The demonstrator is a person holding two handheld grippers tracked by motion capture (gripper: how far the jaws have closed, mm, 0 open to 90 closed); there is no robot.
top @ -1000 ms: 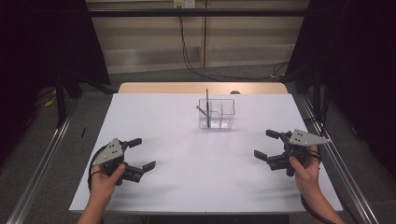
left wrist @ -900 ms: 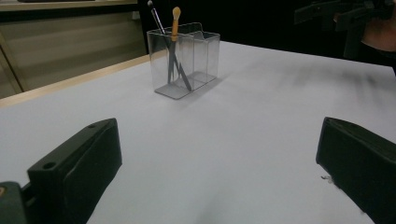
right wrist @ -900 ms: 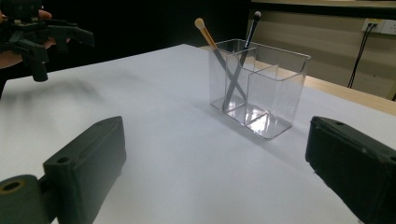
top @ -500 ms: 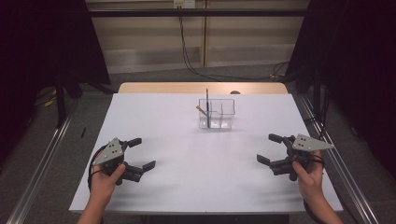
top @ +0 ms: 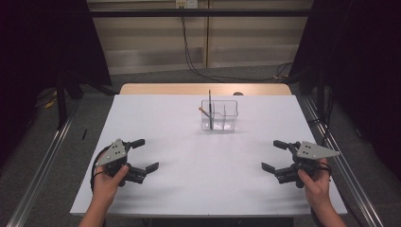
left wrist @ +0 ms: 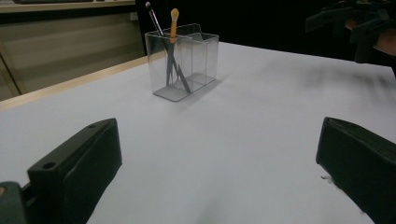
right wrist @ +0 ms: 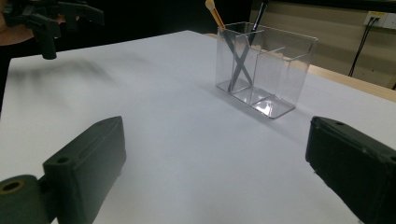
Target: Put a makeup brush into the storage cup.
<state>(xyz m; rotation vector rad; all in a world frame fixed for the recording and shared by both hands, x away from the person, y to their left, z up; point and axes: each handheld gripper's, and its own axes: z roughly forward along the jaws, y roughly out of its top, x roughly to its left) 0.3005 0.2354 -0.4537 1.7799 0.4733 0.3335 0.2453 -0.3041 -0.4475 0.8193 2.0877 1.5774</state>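
A clear plastic organiser box [top: 220, 115] stands at the far middle of the white table [top: 198, 156]. Its left compartment holds a black-tipped brush [top: 209, 98] and an orange-tipped brush [top: 203, 111], crossed inside it. My left gripper [top: 148, 153] rests near the front left, open and holding nothing. At the front right my right gripper [top: 270, 154] is open too, with nothing between its jaws. In the left gripper view the box [left wrist: 184, 60] lies ahead of the open left gripper [left wrist: 218, 135]. The right gripper view shows the box [right wrist: 266, 65] beyond the open right gripper [right wrist: 215, 135].
A wooden strip [top: 179, 88] runs along the table's far edge. Metal rails [top: 42, 165] flank the table on both sides. Cables [top: 189, 52] hang on the back wall. The other hand's gripper [left wrist: 355, 23] appears far off in the left gripper view.
The right hand and its gripper have drifted slightly toward the near right edge of the table. The left gripper has stayed put.
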